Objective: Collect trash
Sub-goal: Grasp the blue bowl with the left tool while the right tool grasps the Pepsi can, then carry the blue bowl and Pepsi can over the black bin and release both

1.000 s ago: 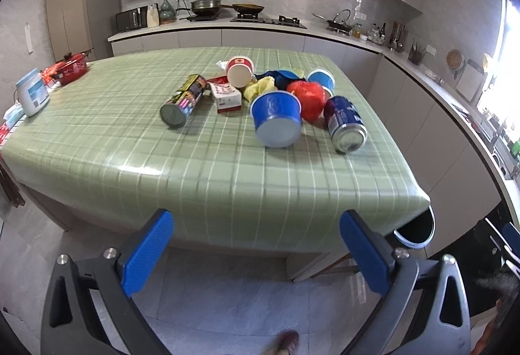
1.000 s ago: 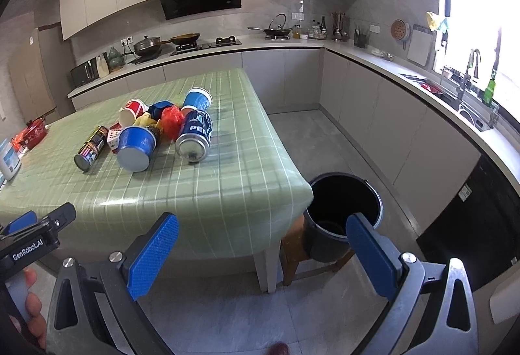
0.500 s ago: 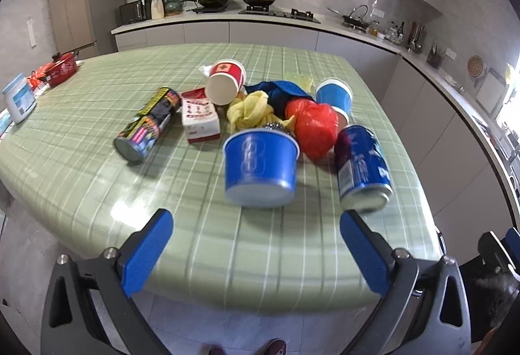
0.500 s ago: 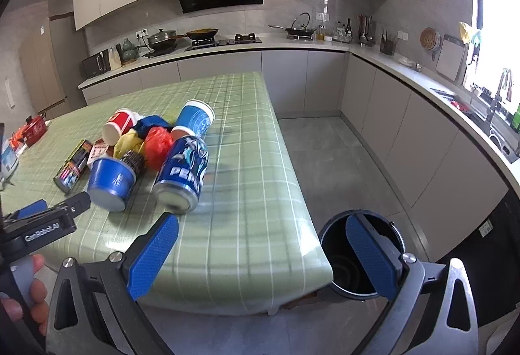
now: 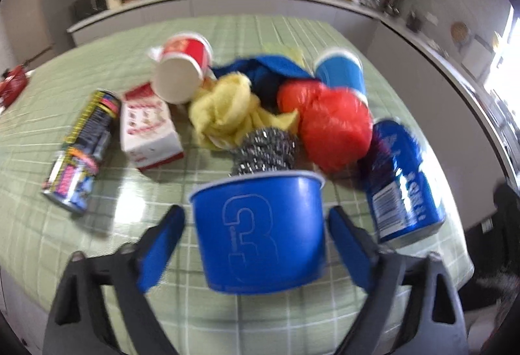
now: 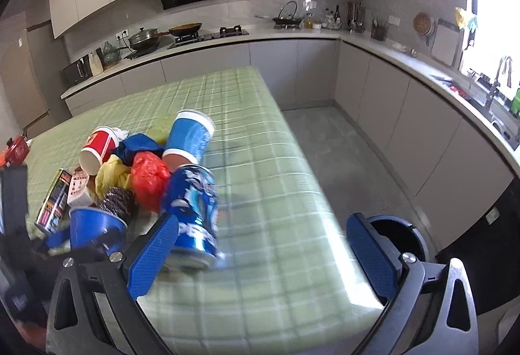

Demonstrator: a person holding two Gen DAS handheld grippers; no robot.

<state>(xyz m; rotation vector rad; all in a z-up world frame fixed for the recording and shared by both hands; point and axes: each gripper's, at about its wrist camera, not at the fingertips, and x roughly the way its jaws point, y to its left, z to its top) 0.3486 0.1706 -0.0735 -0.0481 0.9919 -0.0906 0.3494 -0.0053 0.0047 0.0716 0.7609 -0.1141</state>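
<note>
Lower centre: the left gripper point(image 5: 256, 234), jaws just closing, brackets the blue tub point(image 5: 260, 234) without gripping; next, squeeze and lift. The right gripper point(image 6: 260, 252) gapes empty.

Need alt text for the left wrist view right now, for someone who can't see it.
The left gripper straddles a blue tub on a green checked table, jaws just closing, pads not yet touching. Behind lie a scourer, cloths, cups, cans and a carton.

Trash bin point(image 6: 411, 236) — half hidden by table point(image 6: 292, 225).
</note>
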